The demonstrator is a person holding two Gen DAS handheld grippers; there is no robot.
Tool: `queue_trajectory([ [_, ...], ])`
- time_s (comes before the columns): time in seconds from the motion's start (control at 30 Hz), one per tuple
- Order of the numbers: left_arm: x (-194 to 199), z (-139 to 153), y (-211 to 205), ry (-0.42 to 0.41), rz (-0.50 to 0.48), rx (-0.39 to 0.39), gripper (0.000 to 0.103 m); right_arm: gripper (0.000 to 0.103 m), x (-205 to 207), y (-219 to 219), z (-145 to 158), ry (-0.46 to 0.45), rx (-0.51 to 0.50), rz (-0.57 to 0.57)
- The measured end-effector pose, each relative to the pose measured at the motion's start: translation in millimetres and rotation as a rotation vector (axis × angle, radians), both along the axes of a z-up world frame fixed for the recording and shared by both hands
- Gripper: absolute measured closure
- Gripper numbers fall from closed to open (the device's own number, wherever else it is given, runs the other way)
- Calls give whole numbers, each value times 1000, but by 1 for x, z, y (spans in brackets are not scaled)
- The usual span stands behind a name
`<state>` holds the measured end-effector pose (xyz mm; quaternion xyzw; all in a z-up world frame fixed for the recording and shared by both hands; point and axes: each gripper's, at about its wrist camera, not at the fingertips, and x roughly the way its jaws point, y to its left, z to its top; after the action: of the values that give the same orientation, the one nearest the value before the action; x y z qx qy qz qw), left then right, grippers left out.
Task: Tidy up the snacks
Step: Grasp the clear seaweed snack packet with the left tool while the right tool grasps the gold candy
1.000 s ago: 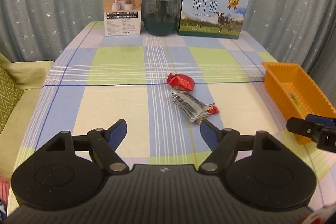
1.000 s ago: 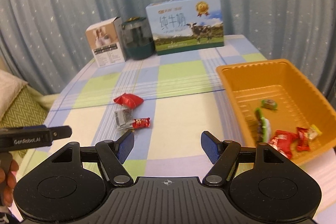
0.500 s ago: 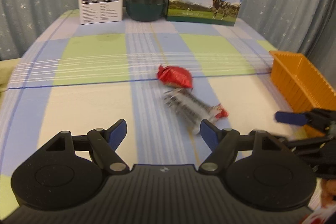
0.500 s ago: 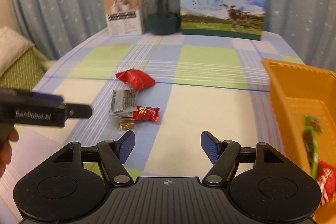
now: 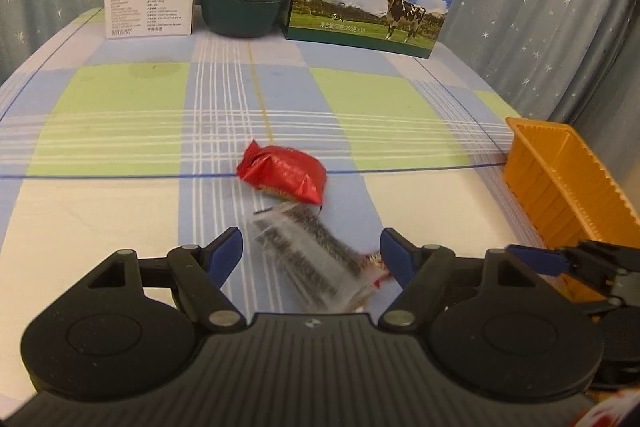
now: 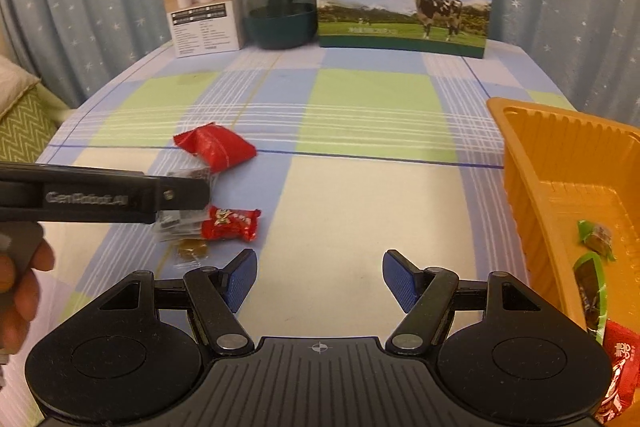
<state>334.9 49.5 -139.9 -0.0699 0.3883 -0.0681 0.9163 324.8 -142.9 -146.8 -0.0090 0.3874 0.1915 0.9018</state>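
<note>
Left wrist view puts the left tongs (image 5: 311, 251) apart over the clear snack packets (image 5: 308, 259), pads not yet pressing, so the step in hand looks like the reach for a pickup. Just beyond lies the red foil pack (image 5: 284, 175); the small red candy (image 6: 230, 223) touches the packets' right end. Right tongs (image 6: 319, 279) stand apart and empty over bare table (image 6: 360, 211), near the orange tray (image 6: 532, 195) at the right, which already holds some snacks. Next, the left tongs likely need to lower, close on the packets, and carry them right to the tray.
</note>
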Motion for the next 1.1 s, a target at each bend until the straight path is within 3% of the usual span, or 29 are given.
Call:
queue_trajectory([
  [0.2, 7, -10, 1, 47, -3, 39, 35, 33, 0, 0, 0, 3, -2, -7],
  [0.37, 2, -9, 15, 58, -20, 52, 59, 33, -2, 4, -2, 3, 10, 15],
  [0.53, -3, -10, 21, 62, -90, 70, 66, 33, -7, 11, -2, -9, 47, 58],
  [0.77, -23, -4, 34, 106, -80, 122, 67, 34, -15, 33, -4, -14, 118, 150],
  [0.83, -32, -4, 40, 113, -66, 129, 67, 52, -15, 43, -8, -7, 116, 183],
  [1.1, -42, -4, 58, 118, -31, 79, 56, 59, -9, 68, -22, -36, 125, 206],
])
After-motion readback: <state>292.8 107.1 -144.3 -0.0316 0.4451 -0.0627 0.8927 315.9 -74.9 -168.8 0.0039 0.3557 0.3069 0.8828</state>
